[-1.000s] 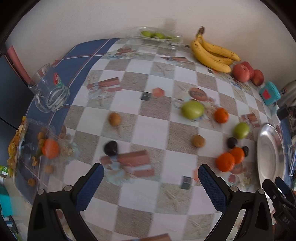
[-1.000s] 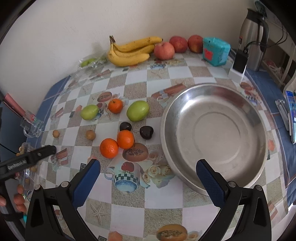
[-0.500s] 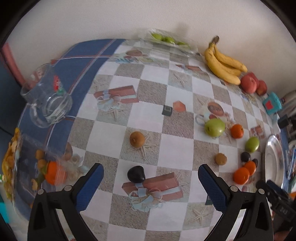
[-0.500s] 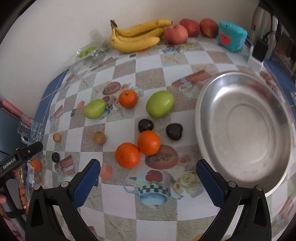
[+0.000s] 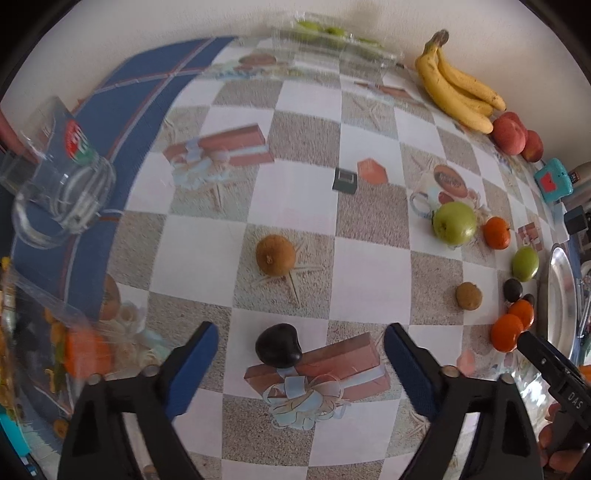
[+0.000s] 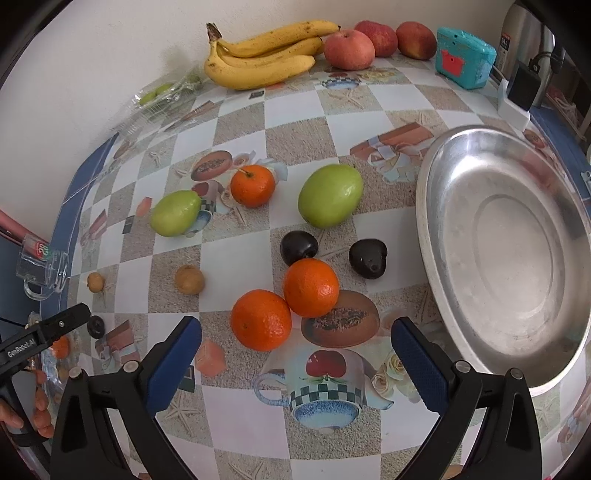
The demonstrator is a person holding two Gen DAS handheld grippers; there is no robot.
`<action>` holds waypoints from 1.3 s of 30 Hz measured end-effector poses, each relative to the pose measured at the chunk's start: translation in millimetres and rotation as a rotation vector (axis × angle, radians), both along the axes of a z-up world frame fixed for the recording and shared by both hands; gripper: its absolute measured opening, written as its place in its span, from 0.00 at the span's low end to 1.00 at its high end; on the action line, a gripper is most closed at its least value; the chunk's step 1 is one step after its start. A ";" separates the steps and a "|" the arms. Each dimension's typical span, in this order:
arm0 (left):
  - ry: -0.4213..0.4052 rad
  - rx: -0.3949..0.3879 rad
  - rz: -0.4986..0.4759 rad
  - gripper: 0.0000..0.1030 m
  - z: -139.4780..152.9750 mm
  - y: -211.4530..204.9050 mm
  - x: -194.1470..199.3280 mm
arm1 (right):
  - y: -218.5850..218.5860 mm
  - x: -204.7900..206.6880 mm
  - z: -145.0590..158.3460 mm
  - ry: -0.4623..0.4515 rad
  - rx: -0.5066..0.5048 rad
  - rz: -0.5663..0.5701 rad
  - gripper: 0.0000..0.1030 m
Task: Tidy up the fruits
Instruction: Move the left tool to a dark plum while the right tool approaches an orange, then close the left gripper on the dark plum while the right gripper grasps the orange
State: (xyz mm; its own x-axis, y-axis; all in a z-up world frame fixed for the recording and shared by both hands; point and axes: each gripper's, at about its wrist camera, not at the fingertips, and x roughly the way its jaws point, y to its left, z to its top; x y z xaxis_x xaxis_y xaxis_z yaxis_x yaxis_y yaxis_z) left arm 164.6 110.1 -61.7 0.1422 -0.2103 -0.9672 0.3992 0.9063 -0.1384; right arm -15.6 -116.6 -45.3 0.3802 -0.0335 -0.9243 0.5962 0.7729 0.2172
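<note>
My left gripper (image 5: pixel 300 349) is open, its jaws on either side of a dark plum (image 5: pixel 278 346) on the checked tablecloth; a brown kiwi (image 5: pixel 275 255) lies just beyond it. My right gripper (image 6: pixel 295 345) is open just in front of two oranges (image 6: pixel 261 319) (image 6: pixel 311 287). Behind them lie two dark plums (image 6: pixel 298 247) (image 6: pixel 368 257), two green fruits (image 6: pixel 330 195) (image 6: pixel 175 212), another orange (image 6: pixel 253 185) and a small brown fruit (image 6: pixel 189 279). An empty steel bowl (image 6: pixel 436 236) stands to the right.
Bananas (image 6: pixel 266 57), red apples (image 6: pixel 349 49) and a teal box (image 6: pixel 463 57) line the back wall. A glass mug (image 5: pixel 59 177) stands at the left edge, and a clear bag with an orange (image 5: pixel 85 352) lies at the near left. A plastic tray of green fruits (image 5: pixel 332 35) is at the back.
Both grippers have moved forward and lower toward the table. The dark plum now sits between the left jaws, and the two oranges are closer to the right jaws. Both stay open.
</note>
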 end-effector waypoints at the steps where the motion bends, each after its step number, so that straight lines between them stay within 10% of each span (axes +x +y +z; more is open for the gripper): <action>1: 0.013 -0.003 0.002 0.84 -3.2 -0.1 0.6 | -0.5 0.2 -1.5 0.003 0.006 -0.004 0.93; 24: 0.039 0.042 0.054 0.29 -16.4 4.7 6.4 | 4.4 11.4 -17.3 -0.009 0.110 -0.009 0.55; 28: 0.052 0.033 0.083 0.28 -14.2 14.0 9.1 | 6.5 11.6 -17.4 -0.029 0.140 0.007 0.39; 39: 0.054 0.015 0.147 0.28 7.6 24.3 -5.6 | 7.8 8.8 -2.1 -0.091 0.180 0.030 0.37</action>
State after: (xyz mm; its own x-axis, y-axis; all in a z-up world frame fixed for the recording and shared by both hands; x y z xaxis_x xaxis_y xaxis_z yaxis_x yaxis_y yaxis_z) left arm 159.0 134.4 -54.2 0.1177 -0.1767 -0.9772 0.2548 0.9565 -0.1422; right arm -6.8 -108.8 -47.4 0.4607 0.1413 -0.8762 0.5453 0.7339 0.4050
